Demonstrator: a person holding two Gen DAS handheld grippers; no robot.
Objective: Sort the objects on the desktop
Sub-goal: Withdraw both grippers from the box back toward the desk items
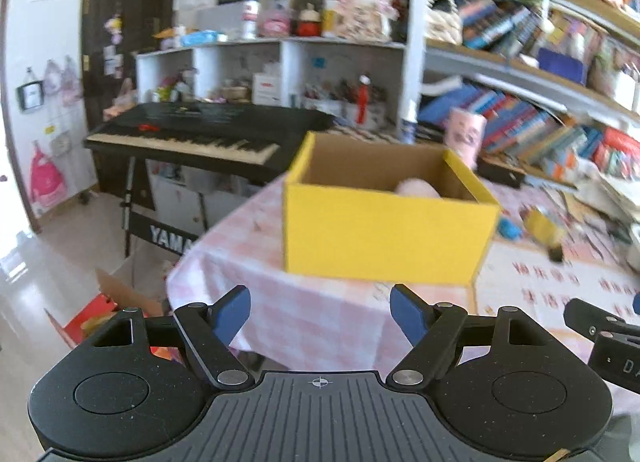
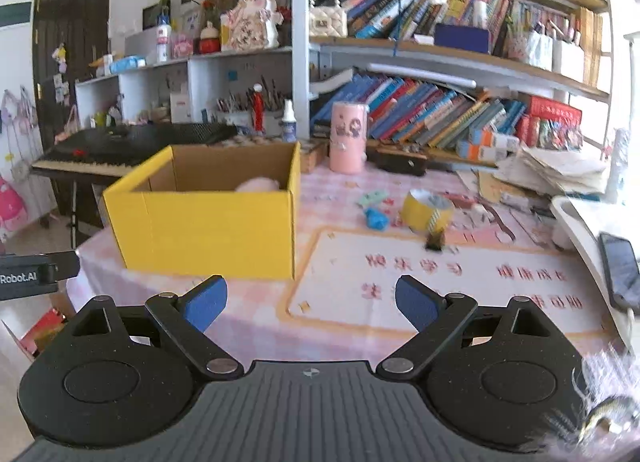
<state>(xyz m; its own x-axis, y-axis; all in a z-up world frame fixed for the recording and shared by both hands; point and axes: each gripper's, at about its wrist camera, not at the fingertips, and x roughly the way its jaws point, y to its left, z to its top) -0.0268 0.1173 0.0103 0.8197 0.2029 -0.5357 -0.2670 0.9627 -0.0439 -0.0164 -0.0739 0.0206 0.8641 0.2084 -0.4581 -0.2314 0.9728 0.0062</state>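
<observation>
Bottom of both frames: our left gripper and right gripper hang w/ jaws spread, nothing held. Mid-frame sits the yellow box, a pink item already inside. Right of center lie the tape roll and blue bit. We're likely btwn picks; next calls for reaching the tape.

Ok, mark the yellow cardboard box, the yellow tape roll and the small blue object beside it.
Yellow cardboard box point(image 2: 208, 232), right wrist view, on its front wall.
Yellow tape roll point(image 2: 426, 211), right wrist view, on its outer side.
Small blue object point(image 2: 376, 218), right wrist view, on its middle, left of the roll.
</observation>
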